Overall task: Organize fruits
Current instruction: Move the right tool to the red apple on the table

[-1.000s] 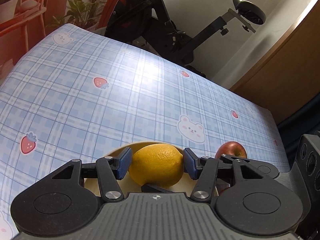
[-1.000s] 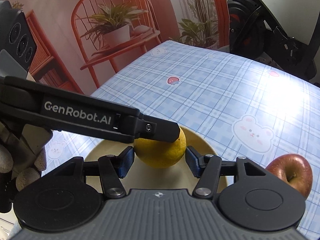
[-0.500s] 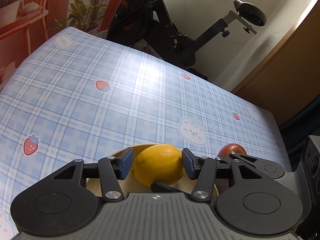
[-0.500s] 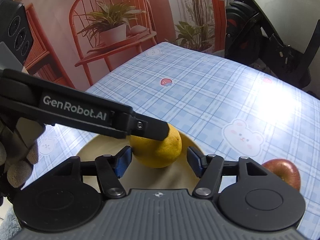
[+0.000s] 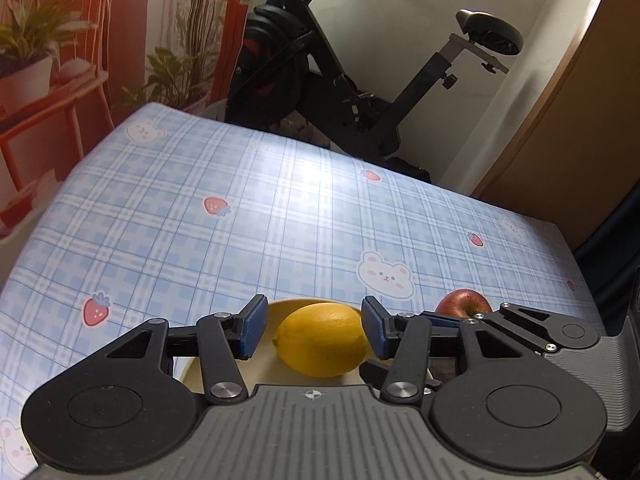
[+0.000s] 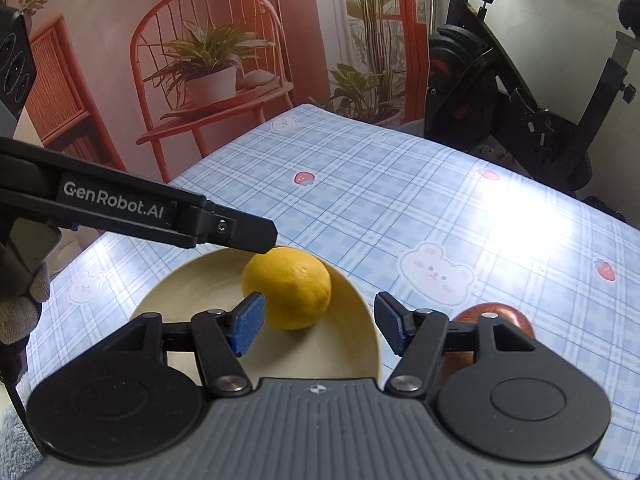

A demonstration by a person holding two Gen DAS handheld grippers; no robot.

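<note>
A yellow lemon (image 5: 322,340) (image 6: 288,292) lies in a cream plate (image 5: 280,309) (image 6: 180,292) on the blue plaid tablecloth. My left gripper (image 5: 316,328) hovers just above and behind it, open, with a clear gap at its left pad. In the right wrist view one left finger (image 6: 240,234) reaches over the lemon's top. My right gripper (image 6: 318,326) is open and empty, with the lemon just beyond its left pad. A red apple (image 5: 464,302) (image 6: 496,314) rests on the cloth right of the plate, half hidden behind the right gripper's linkage.
The tablecloth (image 5: 280,208) stretches far ahead of the plate. An exercise bike (image 5: 360,92) stands past the table's far edge. A backdrop showing a red chair and potted plants (image 6: 208,76) lines the left side. A gloved hand (image 6: 20,308) holds the left gripper.
Both grippers have drawn back and risen from the lemon, which stays in the plate. The left pads no longer hug its sides. The right jaws stand slightly wider.
</note>
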